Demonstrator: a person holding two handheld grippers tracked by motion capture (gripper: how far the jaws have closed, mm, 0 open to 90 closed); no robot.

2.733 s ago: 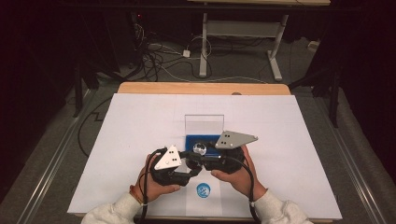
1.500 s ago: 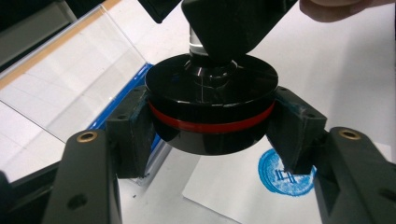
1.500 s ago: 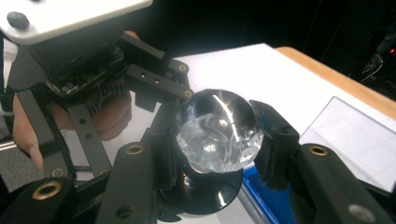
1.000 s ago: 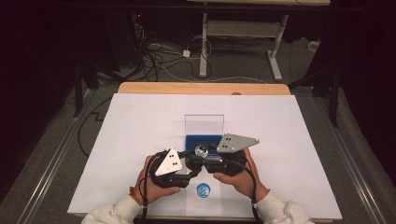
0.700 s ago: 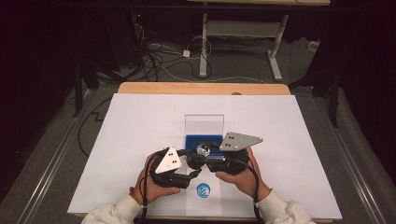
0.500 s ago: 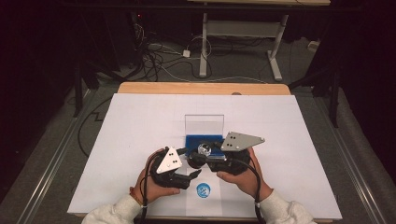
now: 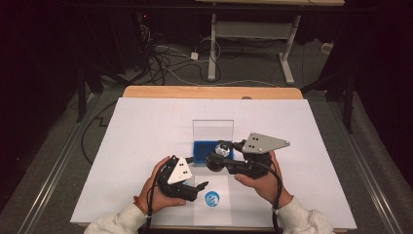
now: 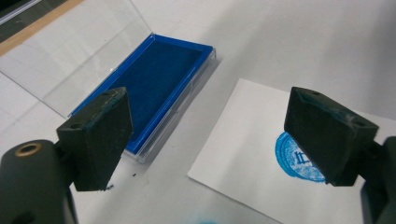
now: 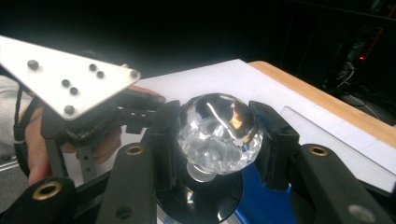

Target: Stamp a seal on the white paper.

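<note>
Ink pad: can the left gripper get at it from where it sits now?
Probably yes. The left gripper is open with nothing between its jaws, the ink pad lies just ahead with its lid up, and only bare table lies between them.

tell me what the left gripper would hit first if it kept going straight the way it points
Probably the white table sheet, between the open blue ink pad and the paper slip with the blue stamp mark. The left gripper, open with nothing between its pads, points down at that gap; depth is hard to judge.
</note>
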